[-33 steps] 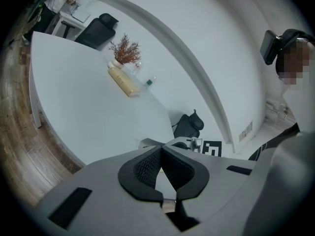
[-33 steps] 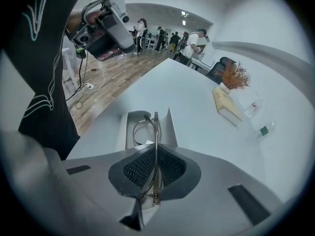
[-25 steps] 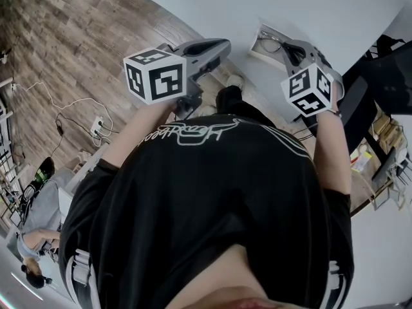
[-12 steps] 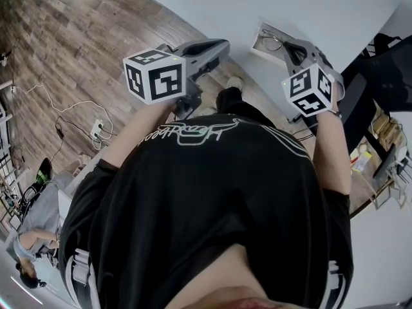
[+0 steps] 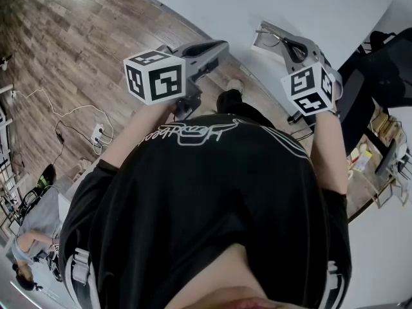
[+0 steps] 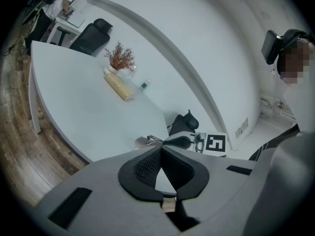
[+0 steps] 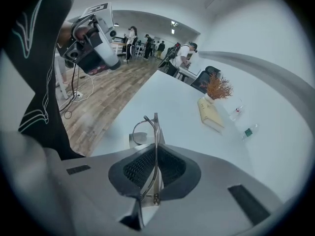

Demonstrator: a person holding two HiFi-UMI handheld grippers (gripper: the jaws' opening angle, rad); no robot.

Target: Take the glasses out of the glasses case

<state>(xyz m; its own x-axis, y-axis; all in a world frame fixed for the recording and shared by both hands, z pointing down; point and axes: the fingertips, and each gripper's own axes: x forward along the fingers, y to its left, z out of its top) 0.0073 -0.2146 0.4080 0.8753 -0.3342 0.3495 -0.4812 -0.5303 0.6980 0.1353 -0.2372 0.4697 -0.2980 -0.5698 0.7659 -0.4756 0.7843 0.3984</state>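
Glasses [image 7: 156, 132] hang by one thin bar squeezed in the right claw [image 7: 155, 150], so they could twist or slip out; the left claw [image 6: 161, 150] is closed, empty.

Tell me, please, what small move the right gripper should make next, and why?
Probably raise the glasses a little higher, then carry them sideways over bare table. The right gripper is shut on their thin metal frame, and the lens ring shows right over the case, so it may not be clear of it yet.
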